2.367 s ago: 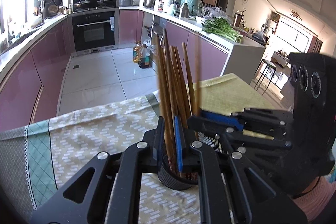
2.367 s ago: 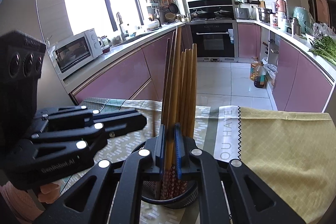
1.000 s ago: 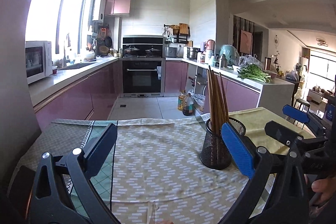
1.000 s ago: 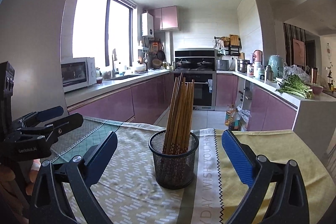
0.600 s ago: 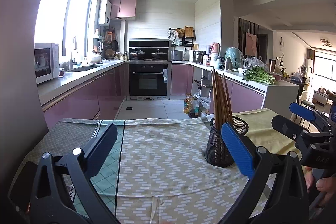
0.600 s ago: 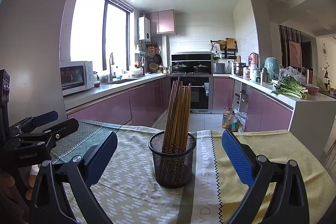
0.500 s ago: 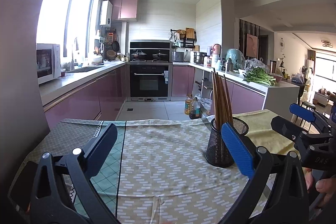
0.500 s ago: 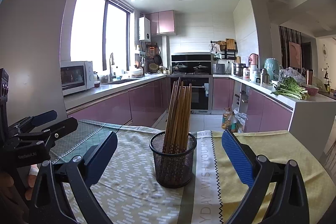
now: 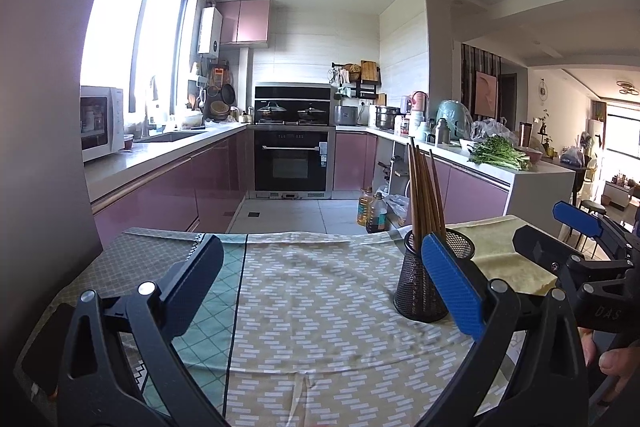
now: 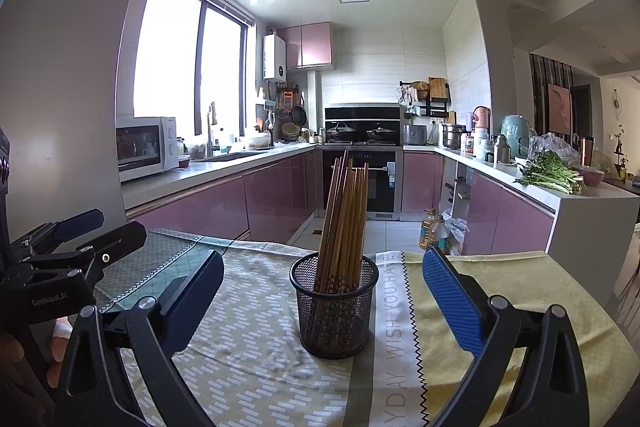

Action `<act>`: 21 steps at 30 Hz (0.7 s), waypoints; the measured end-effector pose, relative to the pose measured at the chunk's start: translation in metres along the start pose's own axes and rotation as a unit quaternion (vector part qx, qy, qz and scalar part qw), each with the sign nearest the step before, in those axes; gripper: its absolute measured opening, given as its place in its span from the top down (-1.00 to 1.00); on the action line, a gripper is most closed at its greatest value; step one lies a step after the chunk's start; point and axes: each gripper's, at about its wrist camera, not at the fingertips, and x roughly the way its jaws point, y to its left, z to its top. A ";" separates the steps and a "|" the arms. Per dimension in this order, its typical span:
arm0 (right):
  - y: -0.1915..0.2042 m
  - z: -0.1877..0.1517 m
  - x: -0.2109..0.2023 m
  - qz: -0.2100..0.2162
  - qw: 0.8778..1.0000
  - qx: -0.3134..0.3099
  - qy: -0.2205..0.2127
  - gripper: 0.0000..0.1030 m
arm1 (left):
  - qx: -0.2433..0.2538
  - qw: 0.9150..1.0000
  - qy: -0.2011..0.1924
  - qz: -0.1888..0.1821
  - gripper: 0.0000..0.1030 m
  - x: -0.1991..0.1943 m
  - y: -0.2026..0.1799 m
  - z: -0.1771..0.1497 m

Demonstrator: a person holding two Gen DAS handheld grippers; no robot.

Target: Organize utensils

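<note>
A black mesh cup stands upright on the tablecloth with several wooden chopsticks leaning in it. In the left wrist view the same mesh cup sits right of centre, partly behind my blue pad, and the chopsticks rise above it. My right gripper is open, drawn back, with the cup between and beyond its fingers. My left gripper is open and holds nothing, with the cup off to its right. Each gripper shows at the edge of the other's view, held by a hand.
The table carries a patterned cloth with a teal band on the left and a yellow section on the right. A dark flat object lies at the left table edge. Beyond the table are purple kitchen cabinets, an oven and counters.
Both grippers, earlier shut on the chopsticks in the cup, have let go, opened wide and pulled back. Over the last half second the views barely shift.
</note>
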 end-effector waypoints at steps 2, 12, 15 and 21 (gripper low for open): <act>0.000 0.000 0.000 -0.001 1.000 0.000 0.000 -0.87 | 0.002 1.000 -0.001 0.001 -0.89 -0.001 -0.001 0.000; 0.000 0.000 -0.001 -0.002 1.000 0.003 -0.004 -0.87 | 0.006 1.000 -0.005 0.004 -0.89 -0.006 -0.001 0.002; 0.000 0.000 -0.001 -0.002 1.000 0.003 -0.004 -0.87 | 0.008 1.000 -0.007 0.006 -0.89 -0.006 -0.002 0.004; -0.001 0.000 -0.002 -0.003 1.000 0.004 -0.006 -0.87 | 0.008 1.000 -0.009 0.007 -0.89 -0.007 -0.003 0.004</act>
